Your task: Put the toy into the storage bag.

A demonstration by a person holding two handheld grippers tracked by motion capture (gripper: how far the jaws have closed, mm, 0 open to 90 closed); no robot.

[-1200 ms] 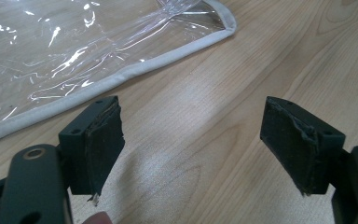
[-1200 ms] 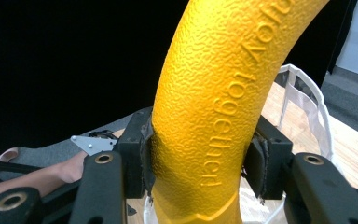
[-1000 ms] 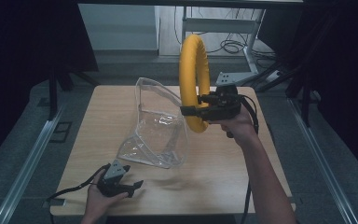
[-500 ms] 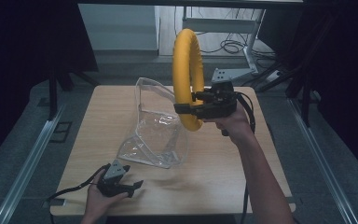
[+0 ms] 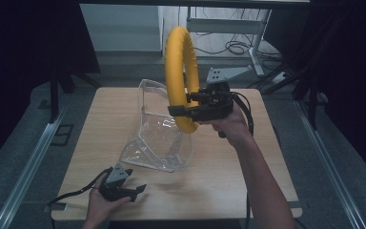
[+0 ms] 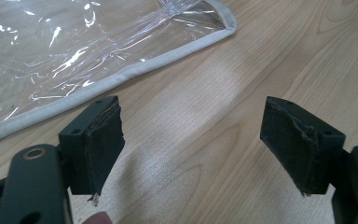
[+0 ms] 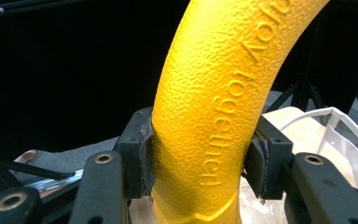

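Observation:
A yellow textured ring (image 5: 180, 78) stands upright in the air above the table, with my right gripper (image 5: 187, 110) shut on its lower arc. In the right gripper view the ring (image 7: 223, 107) is squeezed between both pads (image 7: 139, 154). A clear plastic bag (image 5: 159, 131) with a pale trim stands open mouth-up on the wooden table (image 5: 228, 181), just below and left of the ring. My left gripper (image 5: 136, 191) rests open near the table's front left edge, short of the bag. The left gripper view shows the bag's trimmed edge (image 6: 121, 79) lying ahead of the open jaws.
Dark curtains flank the table. A metal stand (image 5: 228, 24) and cables (image 5: 233, 47) lie on the floor behind the table's far edge. A floor rail (image 5: 28, 167) runs along the left side.
My right gripper has carried the yellow ring leftward, closer over the clear bag. The left gripper has stayed in place.

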